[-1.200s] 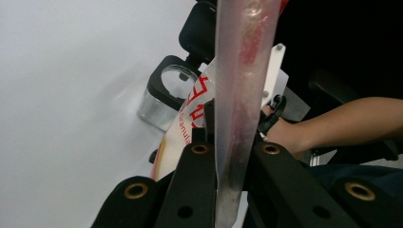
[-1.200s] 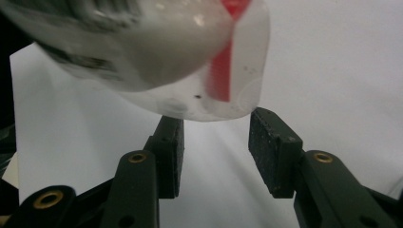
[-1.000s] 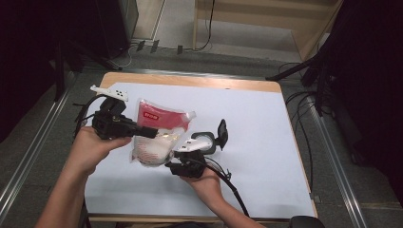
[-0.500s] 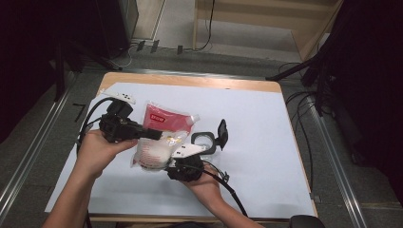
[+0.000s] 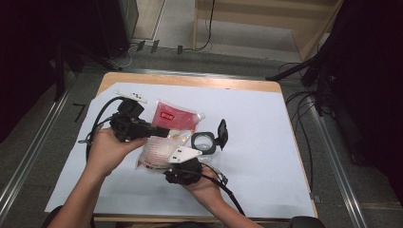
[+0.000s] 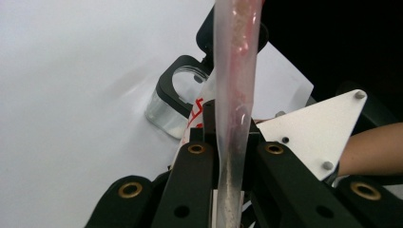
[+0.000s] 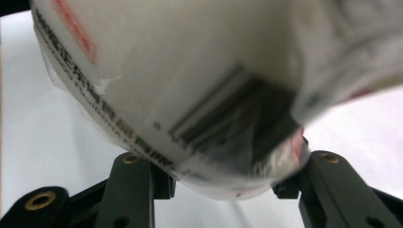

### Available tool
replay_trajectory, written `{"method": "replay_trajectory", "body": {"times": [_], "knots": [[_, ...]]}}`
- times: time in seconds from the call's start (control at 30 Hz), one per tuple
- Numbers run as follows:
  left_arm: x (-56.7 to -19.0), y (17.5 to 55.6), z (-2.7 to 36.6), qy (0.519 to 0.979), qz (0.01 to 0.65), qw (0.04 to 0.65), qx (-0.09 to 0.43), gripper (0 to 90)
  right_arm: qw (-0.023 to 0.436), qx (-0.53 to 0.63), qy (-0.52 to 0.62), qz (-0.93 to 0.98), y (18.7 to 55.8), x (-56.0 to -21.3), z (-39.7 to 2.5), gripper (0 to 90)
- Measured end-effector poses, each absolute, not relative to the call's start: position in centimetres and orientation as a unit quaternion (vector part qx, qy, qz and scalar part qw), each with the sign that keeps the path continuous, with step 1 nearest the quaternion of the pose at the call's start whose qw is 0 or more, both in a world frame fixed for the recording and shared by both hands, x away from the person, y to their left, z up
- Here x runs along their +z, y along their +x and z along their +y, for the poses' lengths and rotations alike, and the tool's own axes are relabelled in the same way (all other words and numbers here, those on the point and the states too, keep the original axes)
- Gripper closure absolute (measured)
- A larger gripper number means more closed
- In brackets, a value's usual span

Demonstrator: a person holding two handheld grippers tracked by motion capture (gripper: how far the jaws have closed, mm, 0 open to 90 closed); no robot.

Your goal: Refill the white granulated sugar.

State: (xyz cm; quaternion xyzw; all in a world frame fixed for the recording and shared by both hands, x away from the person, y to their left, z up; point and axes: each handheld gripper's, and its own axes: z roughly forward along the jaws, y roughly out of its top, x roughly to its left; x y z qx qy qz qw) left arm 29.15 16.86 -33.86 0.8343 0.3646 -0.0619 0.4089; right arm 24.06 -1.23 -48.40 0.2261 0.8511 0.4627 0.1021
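High view: one plastic pouch (image 5: 164, 137) with a red top, now lifted nearer the one open-lidded clear jar (image 5: 203, 141) than a second ago, so pouring looks close. Left gripper (image 5: 160, 131) and right gripper (image 5: 172, 164) both hold it above the white surface (image 5: 266, 142).

Left gripper view: fingers (image 6: 192, 190) pinch the pouch's edge (image 6: 235, 85), jar (image 6: 173, 102) beyond.

Right gripper view: fingers (image 7: 130, 190) spread around the pouch's bulging bottom (image 7: 190, 85).

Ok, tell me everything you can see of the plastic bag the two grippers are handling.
The bag is a soft clear plastic pouch with a red top panel, red print and a barcode, filled with something white. It is held above the white table cover, beside an open jar with a black flip lid. The left hand-held gripper is shut on a thin flat edge of it. The right hand-held gripper has its jaws spread around the bulging lower end; whether they press it, I cannot tell.
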Motion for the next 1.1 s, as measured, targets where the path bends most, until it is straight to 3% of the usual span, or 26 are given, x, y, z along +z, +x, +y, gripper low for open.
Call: {"method": "replay_trajectory", "body": {"times": [0.3, 0.67, 0.8, 0.97, 1.1], "knots": [[-34.3, 28.8, 15.9, 0.854, 0.306, 0.421, -0.025, 83.2, 0.074, 0.477, 0.208, 0.851, 23.3, -47.6, -0.7, 54.2], [-35.3, 29.0, 15.4, 0.856, 0.283, 0.432, -0.024, 80.6, 0.029, 0.489, 0.216, 0.844, 23.3, -47.3, -1.0, 55.6], [-36.2, 29.3, 15.0, 0.853, 0.287, 0.434, -0.042, 79.6, 0.021, 0.489, 0.213, 0.846, 23.0, -47.1, -0.8, 57.6], [-36.4, 29.8, 14.7, 0.842, 0.338, 0.414, -0.071, 79.0, 0.012, 0.49, 0.215, 0.845, 22.8, -47.1, -0.5, 58.7], [-36.3, 29.7, 14.5, 0.845, 0.346, 0.403, -0.068, 78.8, 0.017, 0.488, 0.22, 0.844, 22.6, -47.1, -0.2, 58.6]]}}
